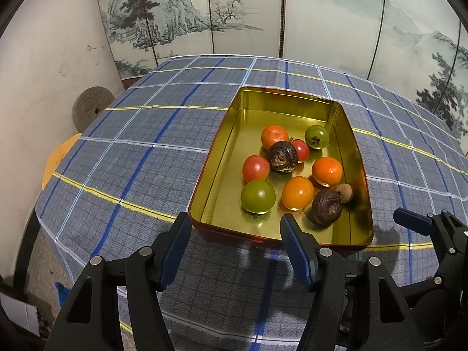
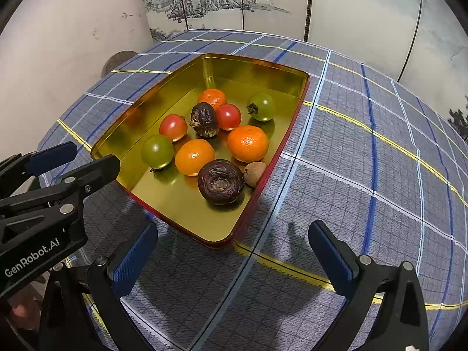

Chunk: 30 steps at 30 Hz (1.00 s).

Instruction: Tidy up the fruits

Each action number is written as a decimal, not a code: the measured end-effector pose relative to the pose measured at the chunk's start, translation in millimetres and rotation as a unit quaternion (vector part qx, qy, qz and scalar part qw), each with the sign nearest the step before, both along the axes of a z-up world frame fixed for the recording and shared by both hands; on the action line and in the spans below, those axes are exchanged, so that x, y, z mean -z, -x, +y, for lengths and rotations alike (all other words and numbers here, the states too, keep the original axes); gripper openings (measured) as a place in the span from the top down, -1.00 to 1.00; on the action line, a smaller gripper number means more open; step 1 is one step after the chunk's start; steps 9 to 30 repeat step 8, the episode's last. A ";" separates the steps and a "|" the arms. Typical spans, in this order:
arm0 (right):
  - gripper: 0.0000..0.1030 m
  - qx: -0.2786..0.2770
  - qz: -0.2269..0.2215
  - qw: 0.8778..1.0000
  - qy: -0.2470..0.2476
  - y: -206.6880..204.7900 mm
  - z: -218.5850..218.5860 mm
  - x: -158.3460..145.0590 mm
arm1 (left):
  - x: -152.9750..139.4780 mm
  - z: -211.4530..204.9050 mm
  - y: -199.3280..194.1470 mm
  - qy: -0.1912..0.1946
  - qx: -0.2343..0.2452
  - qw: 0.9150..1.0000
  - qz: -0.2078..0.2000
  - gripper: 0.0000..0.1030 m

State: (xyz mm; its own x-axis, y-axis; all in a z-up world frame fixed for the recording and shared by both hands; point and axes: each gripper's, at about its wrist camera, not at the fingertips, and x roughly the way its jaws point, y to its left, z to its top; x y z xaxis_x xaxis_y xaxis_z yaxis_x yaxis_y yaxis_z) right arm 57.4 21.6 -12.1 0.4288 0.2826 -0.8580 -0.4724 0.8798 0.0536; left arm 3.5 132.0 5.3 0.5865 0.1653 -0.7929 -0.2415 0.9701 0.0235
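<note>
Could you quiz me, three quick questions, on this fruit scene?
1. How many fruits lie in the gold tin?
2. True or false: the left gripper grips an orange.
3. The small tan fruit touches: A) a green tomato B) the near dark wrinkled fruit C) nothing.

Key: 1. Nine. 2. False; its fingers are open and empty, as are those of the right gripper. 3. B.

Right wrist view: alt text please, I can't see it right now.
A gold tin tray on a plaid tablecloth holds ten small fruits: orange, red, green, dark purple and brown. The right gripper hangs open before it, empty; the left gripper is beside the tray.
</note>
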 end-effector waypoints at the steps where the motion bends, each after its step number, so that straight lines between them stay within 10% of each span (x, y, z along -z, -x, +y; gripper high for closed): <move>1: -0.99 0.000 0.001 1.000 -0.001 -0.5 -0.3 0.2 | -0.1 -0.1 0.0 -0.001 -0.001 1.000 0.000 -0.24; 30: -0.99 0.001 0.002 1.000 0.000 -1.9 -2.6 0.4 | -1.4 -1.7 -0.2 0.000 0.002 1.000 -0.001 -0.25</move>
